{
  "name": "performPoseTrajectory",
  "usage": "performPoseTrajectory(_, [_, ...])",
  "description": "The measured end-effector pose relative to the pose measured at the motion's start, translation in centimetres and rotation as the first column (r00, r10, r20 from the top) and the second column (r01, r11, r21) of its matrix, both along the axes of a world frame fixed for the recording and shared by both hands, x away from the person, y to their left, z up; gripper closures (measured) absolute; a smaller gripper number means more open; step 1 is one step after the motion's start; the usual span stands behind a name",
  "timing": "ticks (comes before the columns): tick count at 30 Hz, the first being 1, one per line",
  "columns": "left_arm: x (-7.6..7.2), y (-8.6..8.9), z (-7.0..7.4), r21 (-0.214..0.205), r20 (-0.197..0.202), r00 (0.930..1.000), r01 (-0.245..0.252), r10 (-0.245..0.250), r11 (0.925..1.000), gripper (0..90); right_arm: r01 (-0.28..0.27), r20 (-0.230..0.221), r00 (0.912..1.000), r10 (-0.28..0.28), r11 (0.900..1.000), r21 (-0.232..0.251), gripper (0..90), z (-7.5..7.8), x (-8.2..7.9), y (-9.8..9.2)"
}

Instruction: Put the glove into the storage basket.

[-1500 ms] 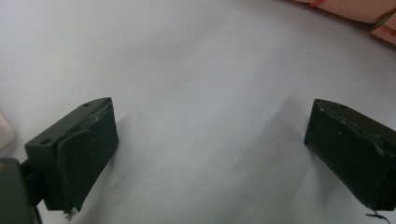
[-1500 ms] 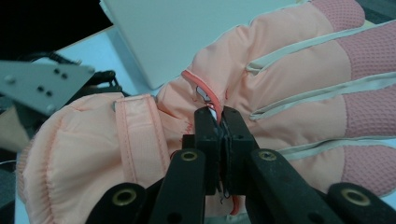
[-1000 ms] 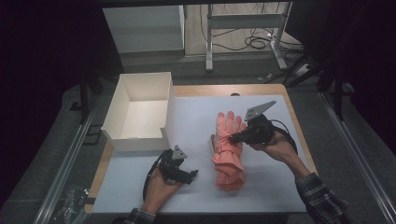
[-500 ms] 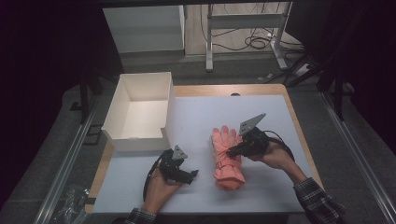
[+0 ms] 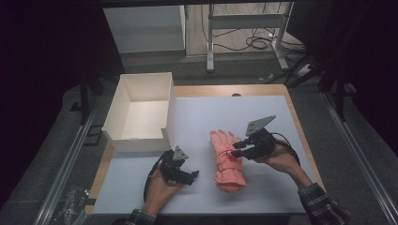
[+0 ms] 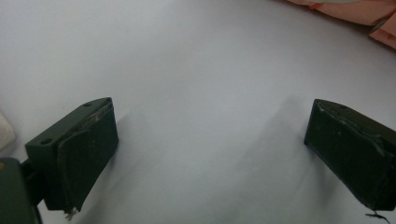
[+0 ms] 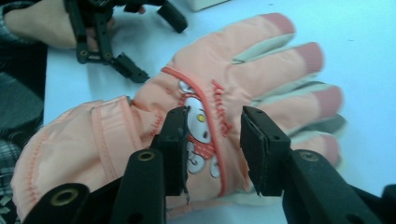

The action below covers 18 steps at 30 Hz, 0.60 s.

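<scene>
Resting my left gripper (image 5: 187,174) wide and empty on the white sheet left of the peach padded winter glove (image 5: 228,159), whose long axis runs near to far, I see my right gripper (image 5: 236,149), just opened partway, nearer, level, jaws straddling its embroidered back.

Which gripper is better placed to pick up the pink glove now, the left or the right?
The right gripper. Its jaws, which have just been opening, stand over the back of the glove. The left gripper rests open on the table beside the glove, not over it.
</scene>
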<state>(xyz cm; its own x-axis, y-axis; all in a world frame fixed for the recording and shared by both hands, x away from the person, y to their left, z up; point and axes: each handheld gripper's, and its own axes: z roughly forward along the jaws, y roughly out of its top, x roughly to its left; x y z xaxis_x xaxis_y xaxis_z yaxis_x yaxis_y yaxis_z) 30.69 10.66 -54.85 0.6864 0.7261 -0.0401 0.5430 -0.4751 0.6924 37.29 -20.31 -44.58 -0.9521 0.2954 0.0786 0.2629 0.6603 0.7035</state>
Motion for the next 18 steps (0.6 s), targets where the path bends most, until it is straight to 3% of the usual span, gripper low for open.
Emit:
performPoseTrajectory(9, [0.0, 0.0, 0.0, 0.001, 0.000, 1.0000, 0.000, 0.000, 1.0000, 2.8, 0.131, 0.010, 0.9913, -0.131, 0.9907, 0.036, 61.0, -0.7, -0.1, -2.9])
performPoseTrajectory(18, [0.0, 0.0, 0.0, 0.001, 0.000, 1.0000, 0.000, 0.000, 1.0000, 2.8, 0.192, -0.046, 0.9809, -0.189, 0.9779, 0.082, 79.9, -4.0, -2.2, -4.9])
